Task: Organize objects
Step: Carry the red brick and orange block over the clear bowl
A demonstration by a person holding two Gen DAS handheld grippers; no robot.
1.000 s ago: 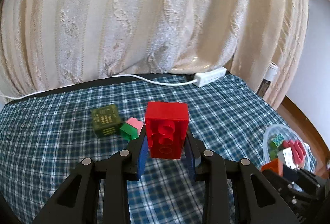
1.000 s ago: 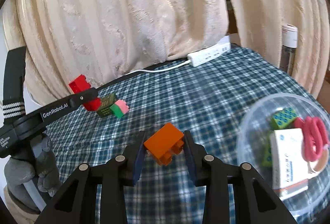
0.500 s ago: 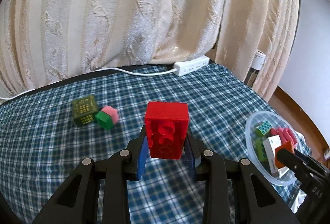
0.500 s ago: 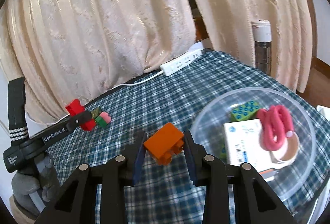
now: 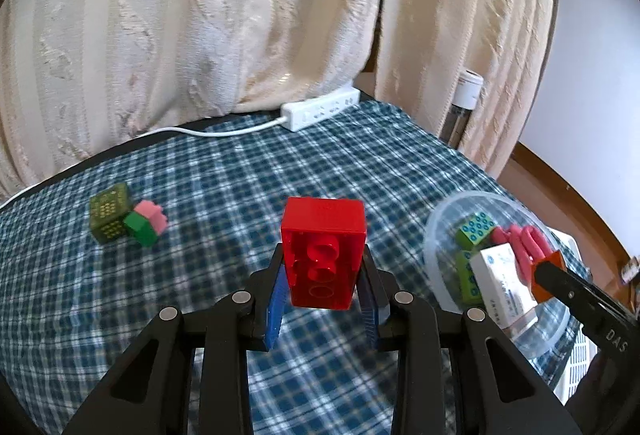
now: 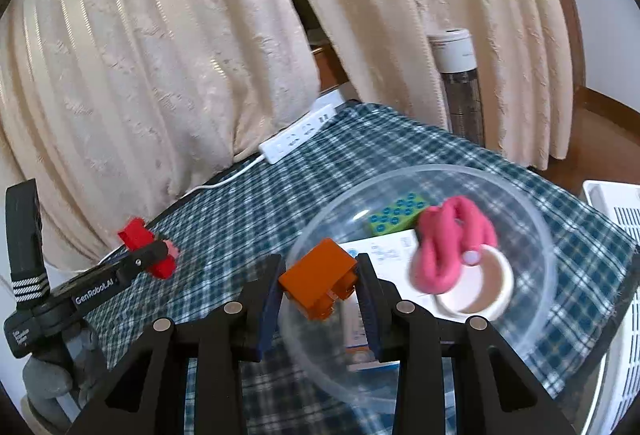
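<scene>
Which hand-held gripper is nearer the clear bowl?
Right. The right hand-held gripper holds its orange brick at the clear bowl's near rim; the left hand-held gripper holds a red brick beside it, clearly apart.

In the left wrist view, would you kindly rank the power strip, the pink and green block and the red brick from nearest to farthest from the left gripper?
1. Red brick: held between the left gripper's fingers.
2. Pink and green block: on the cloth, to the left.
3. Power strip: at the far edge, by the curtain.
</scene>
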